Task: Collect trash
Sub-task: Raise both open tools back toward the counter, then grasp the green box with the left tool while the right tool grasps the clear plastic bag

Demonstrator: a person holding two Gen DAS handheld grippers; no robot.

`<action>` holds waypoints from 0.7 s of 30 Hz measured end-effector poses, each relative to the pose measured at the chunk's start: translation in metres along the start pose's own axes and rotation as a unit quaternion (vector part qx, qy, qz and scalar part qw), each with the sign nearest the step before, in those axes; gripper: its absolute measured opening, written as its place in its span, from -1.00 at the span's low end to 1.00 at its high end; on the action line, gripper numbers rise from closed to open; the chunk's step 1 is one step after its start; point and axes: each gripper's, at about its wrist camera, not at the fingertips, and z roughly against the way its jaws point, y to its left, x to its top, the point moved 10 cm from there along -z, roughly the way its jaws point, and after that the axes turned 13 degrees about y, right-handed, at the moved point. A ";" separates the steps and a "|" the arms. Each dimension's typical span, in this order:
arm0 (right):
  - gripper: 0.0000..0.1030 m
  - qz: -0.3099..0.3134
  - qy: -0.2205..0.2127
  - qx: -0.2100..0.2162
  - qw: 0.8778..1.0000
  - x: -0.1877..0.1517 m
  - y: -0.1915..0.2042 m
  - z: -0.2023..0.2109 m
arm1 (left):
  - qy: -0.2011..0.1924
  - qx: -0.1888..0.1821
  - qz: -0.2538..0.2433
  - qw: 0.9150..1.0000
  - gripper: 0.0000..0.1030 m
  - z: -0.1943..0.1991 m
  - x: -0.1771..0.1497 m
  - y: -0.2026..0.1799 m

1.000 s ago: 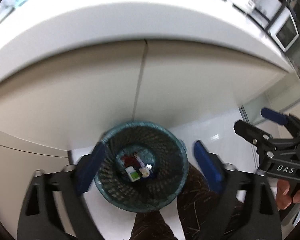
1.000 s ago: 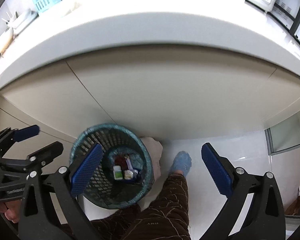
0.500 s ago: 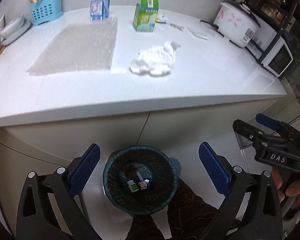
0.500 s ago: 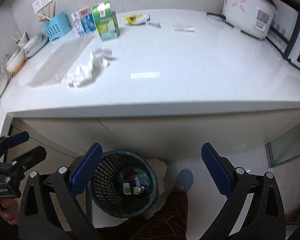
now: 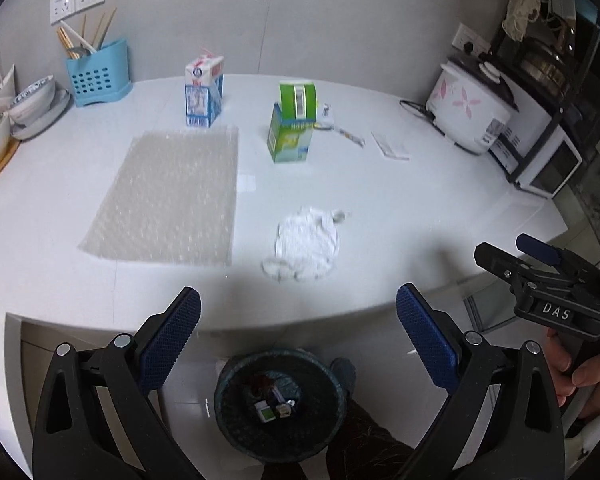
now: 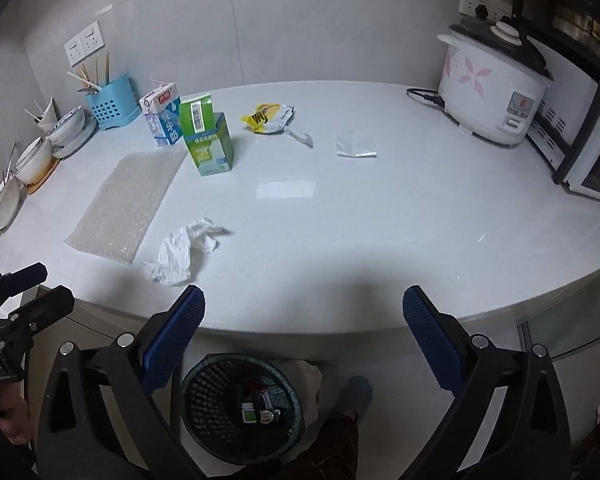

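A crumpled white tissue (image 5: 305, 245) (image 6: 182, 250) lies near the counter's front edge. A bubble wrap sheet (image 5: 168, 196) (image 6: 124, 204) lies to its left. A green carton (image 5: 293, 126) (image 6: 206, 140) and a blue-white milk carton (image 5: 203, 92) (image 6: 163, 119) stand further back. A yellow wrapper (image 6: 266, 118) and a flat clear packet (image 5: 390, 146) (image 6: 356, 145) lie behind. A dark mesh bin (image 5: 280, 404) (image 6: 240, 404) with small trash stands on the floor below. My left gripper (image 5: 298, 336) and right gripper (image 6: 304, 332) are both open and empty, held above the bin at the counter's edge.
A white counter (image 5: 420, 208) carries a rice cooker (image 5: 470, 106) (image 6: 494, 92), a microwave (image 5: 540, 160), a blue utensil holder (image 5: 98, 74) (image 6: 110, 106) and stacked bowls (image 5: 28, 104) (image 6: 40, 148). The person's leg and slipper (image 6: 354, 396) are beside the bin.
Both grippers have risen and tilted up from over the bin. The countertop and its trash now fill the views. Both stay open and empty.
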 end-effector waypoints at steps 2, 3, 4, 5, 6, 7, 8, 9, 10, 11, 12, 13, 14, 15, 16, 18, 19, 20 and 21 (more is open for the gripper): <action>0.85 0.002 -0.007 -0.003 1.000 0.013 -0.003 0.003 | -0.006 0.007 0.000 1.000 0.86 0.004 0.014 0.002; 0.85 0.003 -0.009 -0.003 1.000 0.019 -0.006 0.004 | -0.009 0.008 0.001 1.000 0.88 0.006 0.021 0.003; 0.85 0.001 -0.009 -0.004 1.000 0.026 -0.009 0.003 | -0.011 0.011 0.003 1.000 0.88 0.006 0.027 0.003; 0.85 0.000 -0.008 -0.004 1.000 0.031 -0.011 0.000 | -0.012 0.014 0.005 1.000 0.88 0.006 0.033 0.004; 0.85 0.000 -0.006 -0.004 1.000 0.036 -0.013 -0.001 | -0.014 0.016 0.007 1.000 0.88 0.005 0.038 0.005; 0.85 0.000 -0.004 -0.005 1.000 0.042 -0.016 -0.004 | -0.012 0.019 0.010 1.000 0.88 0.003 0.045 0.007; 0.85 0.001 -0.004 -0.007 1.000 0.047 -0.019 -0.008 | -0.011 0.020 0.011 1.000 0.88 0.000 0.050 0.008; 0.85 0.002 -0.002 -0.009 1.000 0.053 -0.021 -0.011 | -0.009 0.023 0.013 1.000 0.88 -0.003 0.057 0.010; 0.85 0.002 0.001 -0.009 1.000 0.058 -0.023 -0.015 | -0.009 0.026 0.014 1.000 0.88 -0.006 0.061 0.011; 0.85 0.003 0.004 -0.010 1.000 0.065 -0.026 -0.020 | -0.009 0.030 0.015 0.999 0.88 -0.010 0.067 0.012; 0.85 0.005 0.006 -0.012 1.000 0.070 -0.029 -0.024 | -0.007 0.032 0.016 0.999 0.88 -0.014 0.074 0.013; 0.85 0.007 0.007 -0.015 1.000 0.076 -0.031 -0.027 | -0.006 0.033 0.018 0.999 0.88 -0.018 0.079 0.014; 0.85 0.007 0.008 -0.017 1.000 0.084 -0.035 -0.031 | -0.005 0.035 0.019 0.999 0.88 -0.023 0.085 0.014; 0.85 0.006 0.011 -0.017 1.000 0.090 -0.037 -0.035 | -0.004 0.036 0.020 0.999 0.88 -0.027 0.091 0.015; 0.85 0.005 0.015 -0.016 1.000 0.096 -0.040 -0.039 | -0.002 0.038 0.021 0.999 0.88 -0.033 0.099 0.014; 0.85 0.002 0.022 -0.014 1.000 0.111 -0.045 -0.049 | 0.003 0.037 0.026 0.999 0.88 -0.044 0.113 0.014; 0.85 0.003 0.025 -0.014 1.000 0.117 -0.047 -0.053 | 0.005 0.038 0.029 0.999 0.88 -0.049 0.119 0.014; 0.85 0.002 0.031 -0.013 0.999 0.125 -0.049 -0.059 | 0.001 0.034 0.026 0.999 0.88 -0.055 0.126 0.013; 0.85 0.000 0.037 -0.011 0.999 0.132 -0.051 -0.066 | 0.004 0.034 0.027 0.999 0.88 -0.062 0.134 0.012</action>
